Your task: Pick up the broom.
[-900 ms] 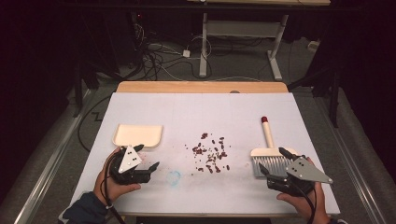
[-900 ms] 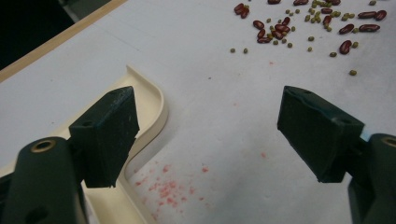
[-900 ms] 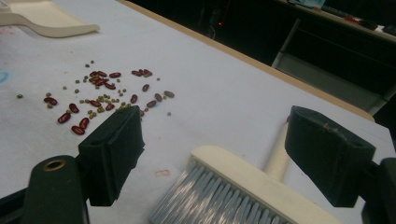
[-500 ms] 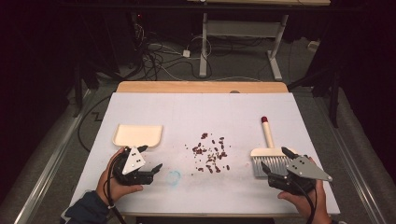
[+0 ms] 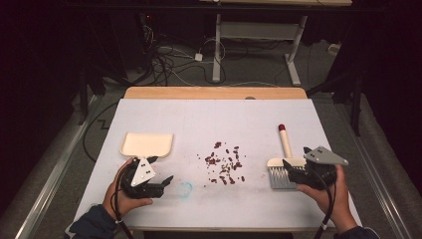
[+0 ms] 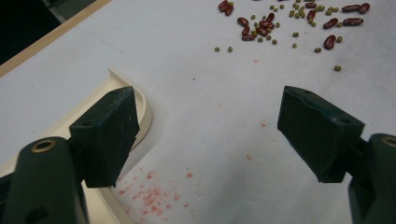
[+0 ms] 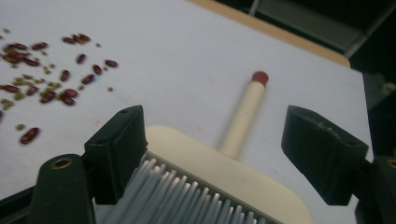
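Resting low over the near left part of the white tabletop (image 5: 209, 114), the person's left hand (image 5: 124, 196) holds the left gripper (image 5: 166, 180) roughly level, its fingers aimed toward the middle of the tabletop. The grey plate on top of it tilts toward the cream dustpan (image 5: 147, 144), which lies flat just beyond the hand. In the left gripper view the fingers (image 6: 109, 135) stand wide apart with nothing between them; one finger sits just over the dustpan's rounded rim (image 6: 142, 109), and whether it touches cannot be told. Faint red specks mark the white surface beneath.

On the near right side, the right hand (image 5: 326, 191) grips the right gripper (image 5: 287, 167) from below, forearm coming in from the bottom edge, the gripper pointing left and slightly away. Its fingers are spread wide on either side of the cream head of the hand brush (image 5: 284, 162), not pressing on it. In the right gripper view the grey bristles (image 7: 187, 198) point back toward the camera, and the brush handle (image 7: 245, 116) with its red tip (image 7: 259, 77) runs away across the tabletop.

Between the two hands lies a scatter of red beans and small green ones (image 5: 225, 164), well apart from both the dustpan and the brush.
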Available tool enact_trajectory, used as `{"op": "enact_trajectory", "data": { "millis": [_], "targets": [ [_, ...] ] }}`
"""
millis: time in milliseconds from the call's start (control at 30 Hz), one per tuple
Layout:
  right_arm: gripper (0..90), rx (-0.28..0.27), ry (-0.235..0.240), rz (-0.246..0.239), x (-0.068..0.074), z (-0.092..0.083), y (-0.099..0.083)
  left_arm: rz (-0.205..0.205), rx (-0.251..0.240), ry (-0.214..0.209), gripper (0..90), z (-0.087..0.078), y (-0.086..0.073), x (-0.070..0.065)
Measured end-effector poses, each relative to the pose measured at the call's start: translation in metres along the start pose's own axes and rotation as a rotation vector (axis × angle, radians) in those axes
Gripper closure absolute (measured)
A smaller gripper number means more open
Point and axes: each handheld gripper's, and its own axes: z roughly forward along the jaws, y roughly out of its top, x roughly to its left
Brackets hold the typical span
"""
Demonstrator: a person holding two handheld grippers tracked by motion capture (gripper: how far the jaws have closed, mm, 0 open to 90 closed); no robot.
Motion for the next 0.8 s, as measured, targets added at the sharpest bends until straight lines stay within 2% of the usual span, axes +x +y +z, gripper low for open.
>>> {"op": "enact_trajectory", "data": {
  "millis": [167, 233, 367, 433, 467, 633, 700, 733, 800],
  "targets": [
    [24.3, 0.102, 0.011, 0.095, -0.017, 0.023, 0.017, 0.002, 0.005, -0.006, 19.7, 0.001, 0.000, 0.000],
    [24.5, 0.165, 0.018, 0.134, -0.024, 0.036, 0.024, 0.004, 0.008, -0.007, 19.8, 0.001, 0.000, 0.000],
    [27.6, 0.232, -0.006, 0.188, -0.039, 0.062, 0.033, 0.004, 0.015, -0.015, 19.8, 0.002, -0.001, -0.001],
    [31.6, 0.246, 0.025, 0.238, -0.047, 0.075, 0.034, 0.003, 0.020, -0.018, 19.9, 0.003, -0.002, -0.001],
    [31.6, 0.261, 0.024, 0.256, -0.049, 0.082, 0.034, 0.004, 0.022, -0.019, 20.0, 0.003, -0.002, 0.000],
    [39.5, 0.364, 0.022, 0.281, -0.049, 0.120, 0.028, 0.008, 0.030, -0.021, 20.1, 0.003, -0.003, -0.001],
    [41.8, 0.396, 0.068, 0.309, -0.049, 0.131, 0.022, 0.011, 0.033, -0.021, 20.2, 0.002, -0.003, -0.001],
    [45.4, 0.385, 0.056, 0.299, -0.048, 0.132, 0.022, 0.011, 0.033, -0.021, 20.2, 0.002, -0.003, -0.001],
    [50.7, 0.403, 0.022, 0.250, -0.044, 0.132, 0.025, 0.013, 0.032, -0.016, 20.3, 0.002, -0.004, 0.001]
  ]
}}
